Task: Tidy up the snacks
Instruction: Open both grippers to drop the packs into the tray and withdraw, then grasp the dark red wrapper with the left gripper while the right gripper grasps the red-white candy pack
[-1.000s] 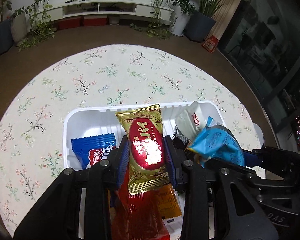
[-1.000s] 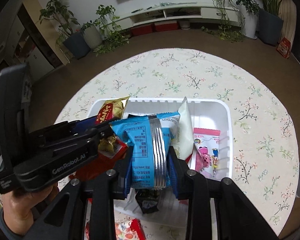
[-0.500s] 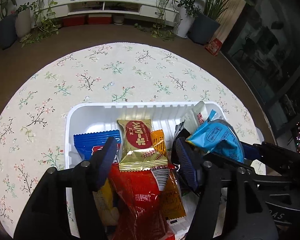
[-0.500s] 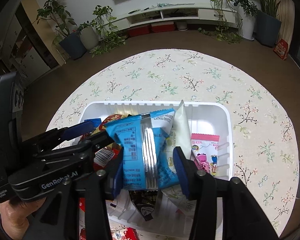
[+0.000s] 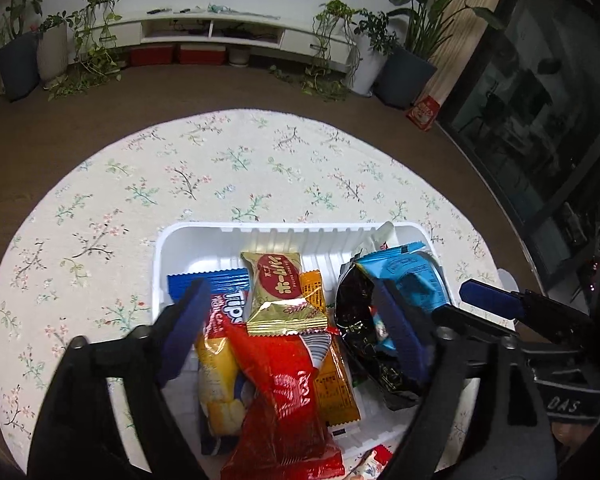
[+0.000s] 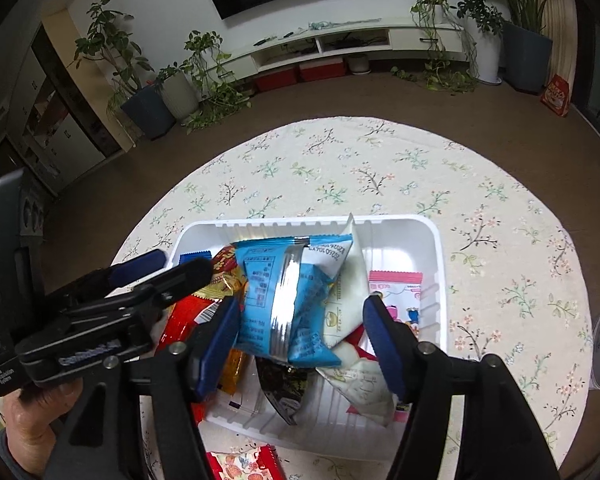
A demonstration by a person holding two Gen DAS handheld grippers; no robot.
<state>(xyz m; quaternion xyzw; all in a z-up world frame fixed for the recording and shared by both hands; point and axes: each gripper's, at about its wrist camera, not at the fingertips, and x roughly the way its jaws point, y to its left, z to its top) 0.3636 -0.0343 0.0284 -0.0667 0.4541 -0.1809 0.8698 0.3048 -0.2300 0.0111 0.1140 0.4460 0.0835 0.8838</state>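
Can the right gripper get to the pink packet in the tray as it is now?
Probably yes. The pink packet lies uncovered by the tray's right wall, just beyond the right gripper, whose jaws are opening. The blue packet sits left of that path.

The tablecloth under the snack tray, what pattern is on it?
The tablecloth is cream with little flowering sprigs, clearest in the left wrist view.
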